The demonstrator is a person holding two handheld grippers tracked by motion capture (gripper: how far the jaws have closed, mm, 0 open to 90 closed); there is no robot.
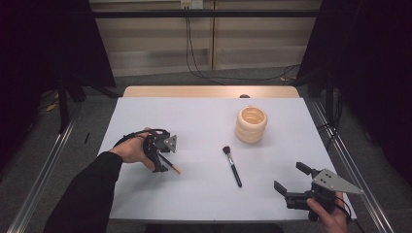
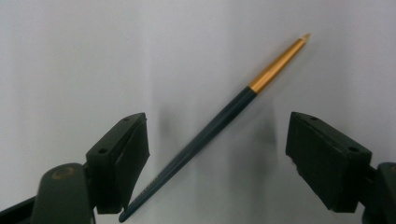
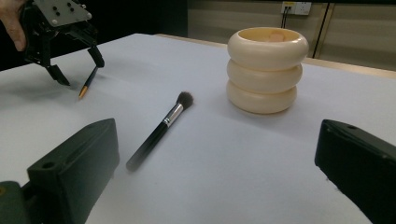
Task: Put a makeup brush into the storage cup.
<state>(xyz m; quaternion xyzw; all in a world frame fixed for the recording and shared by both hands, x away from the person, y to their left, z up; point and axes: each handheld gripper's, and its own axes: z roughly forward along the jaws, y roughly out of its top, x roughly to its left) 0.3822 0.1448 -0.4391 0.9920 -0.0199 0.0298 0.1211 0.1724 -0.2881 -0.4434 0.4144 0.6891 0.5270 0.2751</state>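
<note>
A thin brush (image 2: 210, 130) with a dark teal handle and a gold ferrule lies flat on the white table (image 1: 204, 199). My left gripper (image 2: 217, 123) points down at it and is open, one jaw on each side of the handle, neither touching. From above, that gripper (image 1: 160, 162) is at the table's left with the thin brush (image 1: 171, 166) under it. A black makeup brush (image 1: 232, 166) with a dark tuft lies mid-table. A cream ringed holder (image 1: 251, 124) stands upright behind it. My right gripper (image 1: 291, 177) is open near the front right edge, holding nothing.
The right gripper view looks across the table at the makeup brush (image 3: 161, 128), the holder (image 3: 266, 70) and the left gripper (image 3: 79, 70) farther off. A wooden strip (image 1: 209, 91) edges the table's far side. Metal rails (image 1: 354, 165) run along both sides.
</note>
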